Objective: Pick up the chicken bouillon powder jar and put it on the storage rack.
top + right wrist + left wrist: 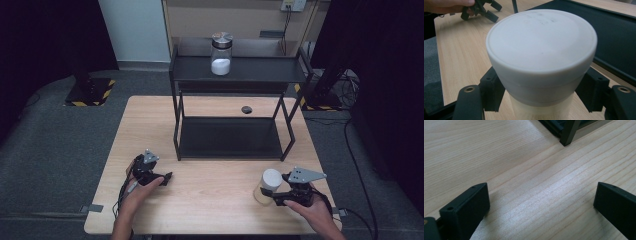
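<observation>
The person's forearms came in low over a pale wood-grain tabletop (pixel 210 195) set on grey carpet in a dark room. A black metal two-tier shelf (pixel 235 75) stood at the far half, a glass jar (pixel 221 52) of white powder on its top tier. The right tongs (pixel 276 196) gripped a cream container (pixel 541 50) with a smooth, round white lid near the right front edge. The left tongs (pixel 167 176) rested wide, with nothing between them.
</observation>
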Tool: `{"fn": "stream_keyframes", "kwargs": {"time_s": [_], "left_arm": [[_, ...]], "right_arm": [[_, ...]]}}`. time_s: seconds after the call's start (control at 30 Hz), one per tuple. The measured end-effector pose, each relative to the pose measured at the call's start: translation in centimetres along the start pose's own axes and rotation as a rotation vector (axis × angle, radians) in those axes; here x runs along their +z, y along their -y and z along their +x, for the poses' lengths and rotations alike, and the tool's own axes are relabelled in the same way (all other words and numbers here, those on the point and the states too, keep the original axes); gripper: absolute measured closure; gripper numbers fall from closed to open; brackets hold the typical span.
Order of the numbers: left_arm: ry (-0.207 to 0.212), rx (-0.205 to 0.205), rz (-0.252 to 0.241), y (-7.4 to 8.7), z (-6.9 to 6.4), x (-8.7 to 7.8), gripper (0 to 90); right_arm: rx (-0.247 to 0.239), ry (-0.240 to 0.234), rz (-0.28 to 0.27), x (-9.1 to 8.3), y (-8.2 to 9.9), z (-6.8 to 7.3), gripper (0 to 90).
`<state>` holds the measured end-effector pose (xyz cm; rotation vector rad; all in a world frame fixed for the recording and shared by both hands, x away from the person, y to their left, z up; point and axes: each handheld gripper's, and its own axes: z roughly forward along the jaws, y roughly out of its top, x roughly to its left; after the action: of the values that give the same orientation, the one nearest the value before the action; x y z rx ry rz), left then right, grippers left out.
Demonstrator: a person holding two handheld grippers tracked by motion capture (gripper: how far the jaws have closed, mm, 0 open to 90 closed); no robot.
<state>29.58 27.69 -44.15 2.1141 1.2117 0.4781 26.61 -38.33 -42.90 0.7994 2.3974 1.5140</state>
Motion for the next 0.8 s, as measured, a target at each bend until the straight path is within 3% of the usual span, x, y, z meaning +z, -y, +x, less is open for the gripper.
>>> {"fn": "stream_keyframes", "kwargs": {"time_s": [0.47, 0.8], "left_arm": [[0.0, 0.001, 0.0, 0.0, 0.0, 0.0, 0.0], [0.0, 0.0, 0.0, 0.0, 0.0, 0.0, 0.0]], "right_arm": [[-0.056, 0.069, 0.007, -0.2, -0.4, 1.5, 35.9], [-0.052, 0.07, -0.011, -0.7, -0.7, 1.6, 36.0]]}}
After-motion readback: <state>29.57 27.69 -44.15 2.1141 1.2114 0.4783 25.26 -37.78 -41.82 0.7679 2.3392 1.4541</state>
